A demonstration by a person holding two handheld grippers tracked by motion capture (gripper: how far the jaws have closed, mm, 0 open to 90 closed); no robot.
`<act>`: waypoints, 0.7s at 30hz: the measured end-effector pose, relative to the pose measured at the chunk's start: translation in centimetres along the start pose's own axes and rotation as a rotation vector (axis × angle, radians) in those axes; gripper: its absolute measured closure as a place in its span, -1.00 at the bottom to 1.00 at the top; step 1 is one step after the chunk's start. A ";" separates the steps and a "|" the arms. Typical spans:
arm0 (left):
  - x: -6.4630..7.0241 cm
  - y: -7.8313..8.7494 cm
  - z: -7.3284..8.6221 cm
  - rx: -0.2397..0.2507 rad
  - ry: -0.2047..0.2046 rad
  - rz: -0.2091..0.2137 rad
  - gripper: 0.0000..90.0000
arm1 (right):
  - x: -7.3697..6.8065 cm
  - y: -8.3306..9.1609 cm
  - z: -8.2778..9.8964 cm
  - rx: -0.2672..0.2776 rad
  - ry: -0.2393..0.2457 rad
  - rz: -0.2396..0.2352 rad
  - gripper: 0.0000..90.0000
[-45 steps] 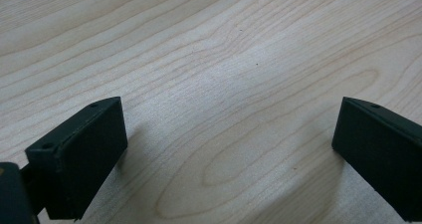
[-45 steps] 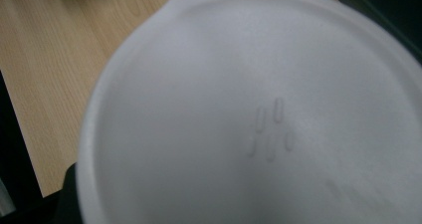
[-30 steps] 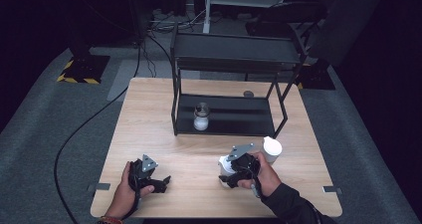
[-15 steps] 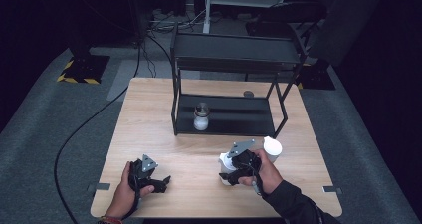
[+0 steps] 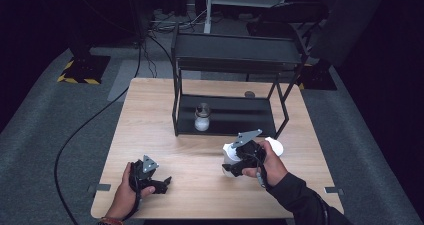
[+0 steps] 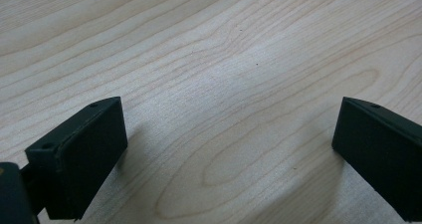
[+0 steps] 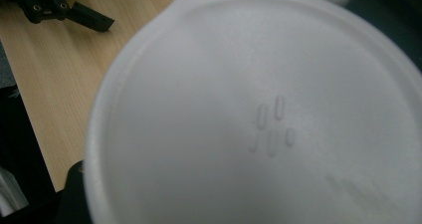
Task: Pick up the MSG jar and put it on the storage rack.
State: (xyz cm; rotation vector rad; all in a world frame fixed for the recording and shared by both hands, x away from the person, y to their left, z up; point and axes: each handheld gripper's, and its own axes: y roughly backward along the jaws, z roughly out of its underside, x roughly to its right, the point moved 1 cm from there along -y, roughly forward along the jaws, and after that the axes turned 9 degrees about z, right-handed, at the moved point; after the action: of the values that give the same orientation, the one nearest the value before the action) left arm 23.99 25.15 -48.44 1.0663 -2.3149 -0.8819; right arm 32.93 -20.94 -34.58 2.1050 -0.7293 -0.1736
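My right gripper is shut on a white round container and holds it just above the table's front right part. In the right gripper view its flat white face, with small raised marks, is so close that it hides the jaws. My left gripper rests low at the front left, jaws wide open. In the left gripper view its two black fingertips stand far apart over bare wood, nothing between them. The left gripper also appears far off in the right gripper view.
A black two-level metal rack stands across the back half of the wooden table. On its lower shelf is a small glass jar with white contents. A second white round object stands just behind my right hand.
My right hand has lifted the white container a little and carried it slightly toward the rack. The left hand and its gripper have stayed put.
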 end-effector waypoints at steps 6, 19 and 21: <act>0.0 0.0 0.0 0.000 0.000 0.000 -0.98 | 0.9 0.3 -0.9 -0.004 -0.017 0.010 -0.32; 0.0 0.0 0.0 0.000 0.000 0.000 -0.98 | 2.9 0.9 -2.8 0.010 -0.039 0.041 -0.32; 0.0 0.0 0.0 0.001 0.000 0.000 -0.98 | 3.2 0.9 -3.2 0.009 -0.041 0.046 -0.32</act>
State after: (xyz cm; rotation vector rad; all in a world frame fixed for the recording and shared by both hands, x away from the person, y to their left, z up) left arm 23.98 25.15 -48.45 1.0664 -2.3150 -0.8810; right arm 36.36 -20.92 -31.46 2.0963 -0.8031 -0.1894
